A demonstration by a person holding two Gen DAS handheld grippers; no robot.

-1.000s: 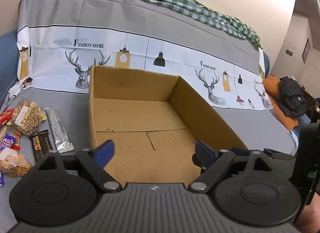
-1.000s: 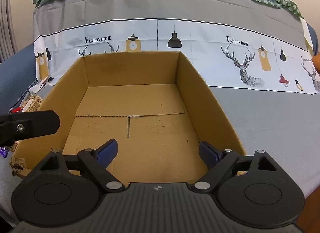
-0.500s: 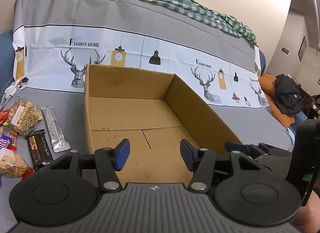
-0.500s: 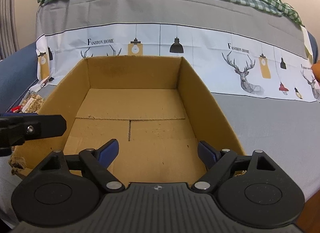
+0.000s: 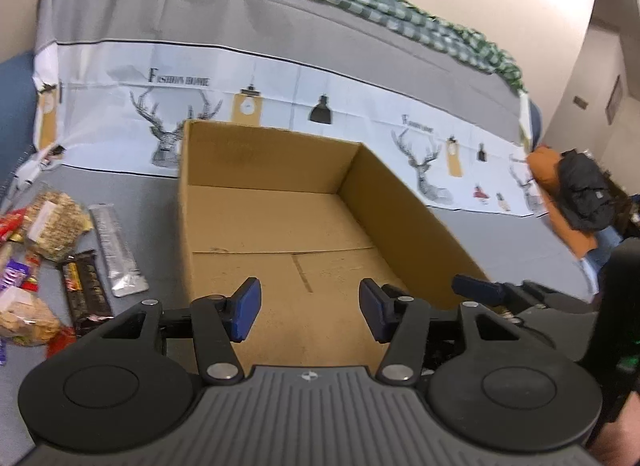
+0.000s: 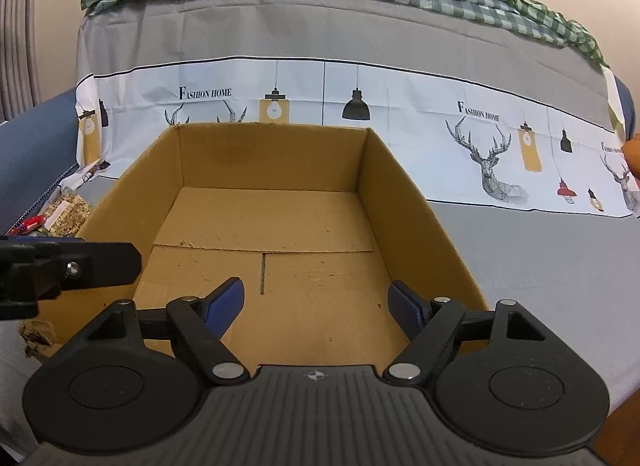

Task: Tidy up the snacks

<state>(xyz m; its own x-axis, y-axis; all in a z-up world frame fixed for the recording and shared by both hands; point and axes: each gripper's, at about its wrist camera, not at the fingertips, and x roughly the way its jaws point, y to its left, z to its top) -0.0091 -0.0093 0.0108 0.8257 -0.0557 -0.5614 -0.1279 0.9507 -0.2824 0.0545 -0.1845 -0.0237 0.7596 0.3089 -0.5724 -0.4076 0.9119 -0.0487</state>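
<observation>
While the cardboard box (image 6: 264, 221) sits empty for loading, snacks (image 5: 52, 250) lie left of it; left gripper (image 5: 308, 312) half-open, right gripper (image 6: 316, 306) wider, jaws just closing, both hold nothing.

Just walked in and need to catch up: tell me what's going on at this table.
A person holds a two-finger tool in each hand over an open cardboard box with nothing in it. The left tool and the right tool are both open and hold nothing; their jaws have just been closing a little. The snacks, among them a silver packet, a dark chocolate bar and a seed bar, lie on the grey cloth to the left of the box. No snack is packed yet.
</observation>
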